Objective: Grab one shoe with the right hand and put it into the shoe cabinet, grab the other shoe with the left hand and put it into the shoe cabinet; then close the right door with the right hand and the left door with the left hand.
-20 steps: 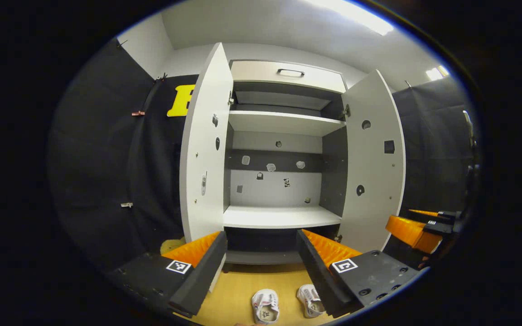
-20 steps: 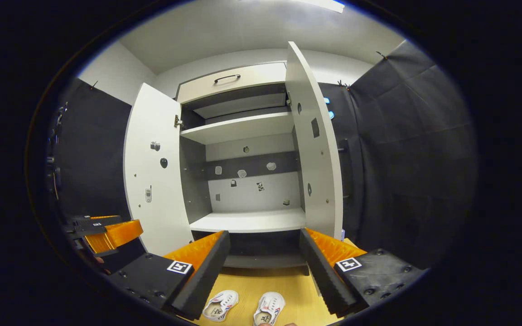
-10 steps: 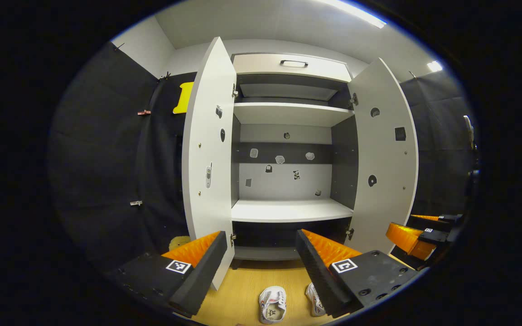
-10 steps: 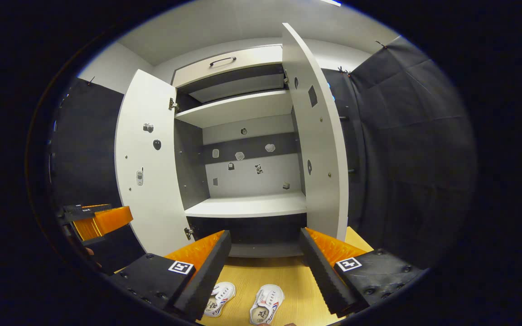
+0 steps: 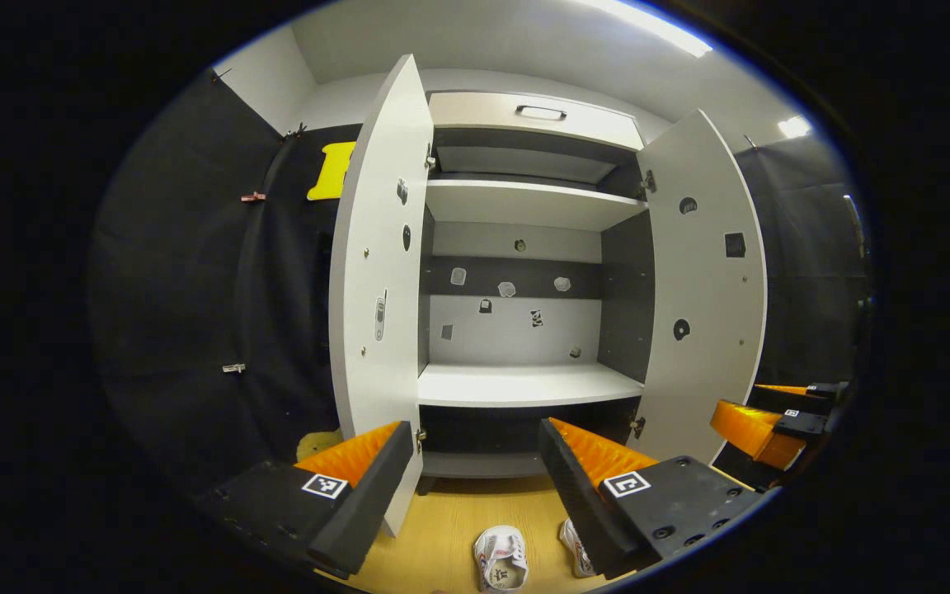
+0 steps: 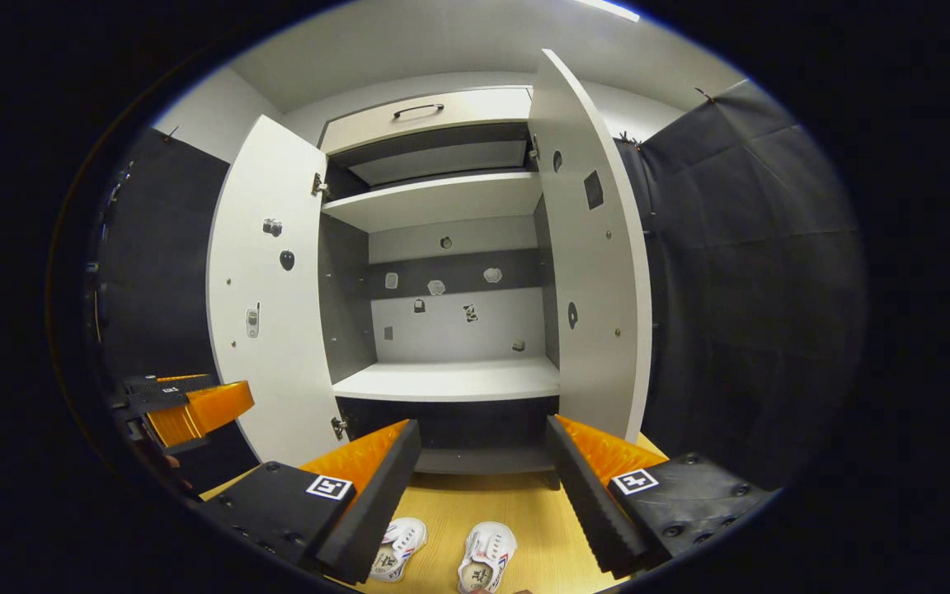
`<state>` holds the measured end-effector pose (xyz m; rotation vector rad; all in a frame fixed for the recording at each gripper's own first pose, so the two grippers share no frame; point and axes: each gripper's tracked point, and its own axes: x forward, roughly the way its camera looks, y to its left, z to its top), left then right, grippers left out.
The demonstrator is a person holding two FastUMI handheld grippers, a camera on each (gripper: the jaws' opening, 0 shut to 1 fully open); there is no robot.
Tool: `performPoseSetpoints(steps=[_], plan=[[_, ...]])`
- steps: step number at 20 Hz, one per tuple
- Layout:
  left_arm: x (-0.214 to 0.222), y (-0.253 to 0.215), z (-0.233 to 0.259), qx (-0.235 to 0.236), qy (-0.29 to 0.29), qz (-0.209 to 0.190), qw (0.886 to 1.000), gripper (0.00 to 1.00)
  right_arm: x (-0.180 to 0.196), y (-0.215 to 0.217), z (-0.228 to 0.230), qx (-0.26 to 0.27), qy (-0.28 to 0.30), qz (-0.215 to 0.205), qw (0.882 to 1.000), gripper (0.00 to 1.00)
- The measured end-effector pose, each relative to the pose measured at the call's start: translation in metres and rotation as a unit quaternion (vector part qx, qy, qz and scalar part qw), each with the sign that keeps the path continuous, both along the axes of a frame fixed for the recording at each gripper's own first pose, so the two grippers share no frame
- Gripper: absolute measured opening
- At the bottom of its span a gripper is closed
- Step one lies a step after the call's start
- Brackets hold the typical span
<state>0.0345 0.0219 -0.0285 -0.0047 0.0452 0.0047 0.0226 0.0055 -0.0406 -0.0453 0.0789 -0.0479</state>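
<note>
wooden floor | ceiling light | yellow item, possibly sponge

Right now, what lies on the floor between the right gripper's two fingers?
In the right gripper view, two white shoes lie on the wooden floor between the right gripper's open fingers.

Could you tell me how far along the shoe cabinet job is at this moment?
Nothing is done yet. Both shoes sit on the floor before the cabinet, whose left door and right door stand open. The right hand-held gripper and left hand-held gripper are open, holding nothing. Both placements and closings remain.
</note>
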Motion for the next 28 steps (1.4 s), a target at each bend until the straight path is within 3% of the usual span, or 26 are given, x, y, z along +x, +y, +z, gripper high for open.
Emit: performPoseSetpoints(steps=[11,16,20,28], plan=[[0.003,0.012,-0.027,0.016,0.022,-0.024,0.999,0.96,-0.002,0.009,-0.038,0.003,0.047,-0.023,0.999,0.98],[0.002,0.019,-0.049,0.018,0.047,-0.022,0.998,0.96,-0.007,0.015,-0.093,0.012,0.112,-0.013,0.994,0.98],[-0.001,0.025,-0.076,0.024,0.081,-0.02,0.996,0.96,-0.015,0.021,-0.162,0.031,0.189,-0.006,0.981,0.99],[-0.015,0.041,-0.14,0.026,0.168,-0.001,0.985,0.97,-0.036,0.042,-0.3,0.053,0.323,0.017,0.945,0.99]])
